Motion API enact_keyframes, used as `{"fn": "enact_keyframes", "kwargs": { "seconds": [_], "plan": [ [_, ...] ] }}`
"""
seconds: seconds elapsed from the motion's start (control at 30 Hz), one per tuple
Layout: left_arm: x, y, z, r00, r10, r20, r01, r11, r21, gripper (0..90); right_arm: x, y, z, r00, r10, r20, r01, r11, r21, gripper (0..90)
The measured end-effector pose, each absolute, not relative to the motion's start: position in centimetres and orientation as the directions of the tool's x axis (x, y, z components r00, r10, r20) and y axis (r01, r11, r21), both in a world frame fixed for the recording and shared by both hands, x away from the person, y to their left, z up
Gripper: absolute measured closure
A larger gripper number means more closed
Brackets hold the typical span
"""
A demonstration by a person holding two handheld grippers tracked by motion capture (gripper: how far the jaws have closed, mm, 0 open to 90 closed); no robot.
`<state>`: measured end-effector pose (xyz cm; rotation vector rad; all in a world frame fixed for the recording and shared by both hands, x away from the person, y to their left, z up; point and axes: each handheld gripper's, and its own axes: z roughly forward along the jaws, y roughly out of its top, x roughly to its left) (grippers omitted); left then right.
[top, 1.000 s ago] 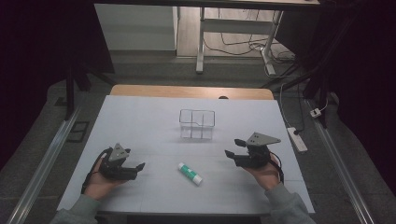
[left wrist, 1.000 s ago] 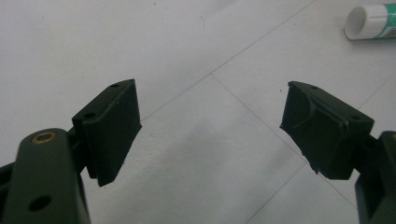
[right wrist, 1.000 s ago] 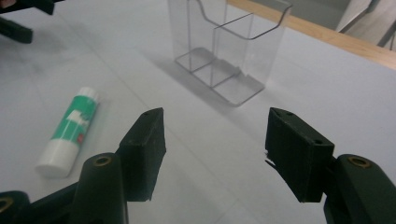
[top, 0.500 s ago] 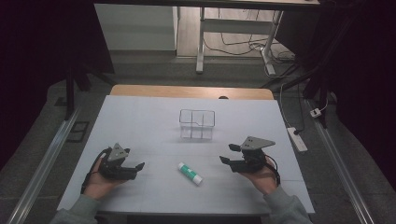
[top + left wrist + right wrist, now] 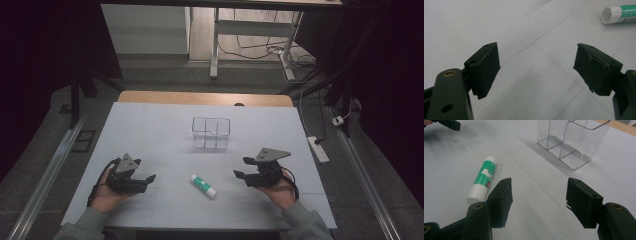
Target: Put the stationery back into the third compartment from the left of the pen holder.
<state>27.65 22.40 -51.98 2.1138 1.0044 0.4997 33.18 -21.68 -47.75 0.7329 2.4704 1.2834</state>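
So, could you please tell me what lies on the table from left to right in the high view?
Left claw → glue stick → right claw. The clear divided organiser overlaps the glue stick, so I leave it out.

The glue stick [image 5: 482, 179] is white with a green label band. The 2 grippers' jaws are black. The divided box [image 5: 211, 132] is clear; the table [image 5: 150, 125] is white.

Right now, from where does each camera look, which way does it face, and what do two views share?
High view: above the person's side, facing forward and down on the table; forearms, both hands, left gripper, right gripper.
Left gripper view: rides the left gripper, looking along its open jaws at bare table.
Right gripper view: rides the right gripper, jaws open, toward the clear box.
Shared: the glue stick in all three.
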Motion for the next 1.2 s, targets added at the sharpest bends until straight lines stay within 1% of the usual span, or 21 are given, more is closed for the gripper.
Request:
{"fn": "enact_keyframes", "kwargs": {
  "seconds": [0.17,0.27,0.7,0.87,0.93,0.97,1.2],
  "plan": [
    [27.7,22.3,-52.0,0.627,0.777,0.042,0.498,-0.443,0.746,21.3,32.9,-21.1,-47.7,-0.841,0.541,0.018,0.324,0.477,0.817,37.3],
    [27.6,22.3,-51.9,0.624,0.781,0.038,0.499,-0.435,0.750,21.3,32.5,-20.0,-47.6,-0.857,0.515,0.014,0.323,0.515,0.794,37.3],
    [27.7,22.3,-52.1,0.628,0.777,0.053,0.501,-0.455,0.736,21.0,32.0,-16.5,-47.9,-0.887,0.459,0.054,0.355,0.603,0.715,36.6],
    [27.7,22.3,-52.1,0.630,0.774,0.057,0.501,-0.462,0.732,21.0,32.0,-14.4,-48.3,-0.906,0.420,0.051,0.337,0.643,0.687,35.8],
    [27.7,22.2,-52.2,0.630,0.775,0.056,0.502,-0.461,0.732,21.0,32.1,-13.2,-48.7,-0.915,0.400,0.046,0.330,0.679,0.656,35.4],
    [27.7,22.2,-52.2,0.630,0.774,0.058,0.501,-0.463,0.731,21.0,32.1,-13.2,-48.7,-0.915,0.400,0.046,0.330,0.679,0.656,35.4],
    [27.7,22.2,-52.3,0.631,0.773,0.064,0.503,-0.471,0.725,20.8,32.1,-11.0,-50.0,-0.924,0.382,0.029,0.327,0.746,0.580,34.8]
  ]
}}
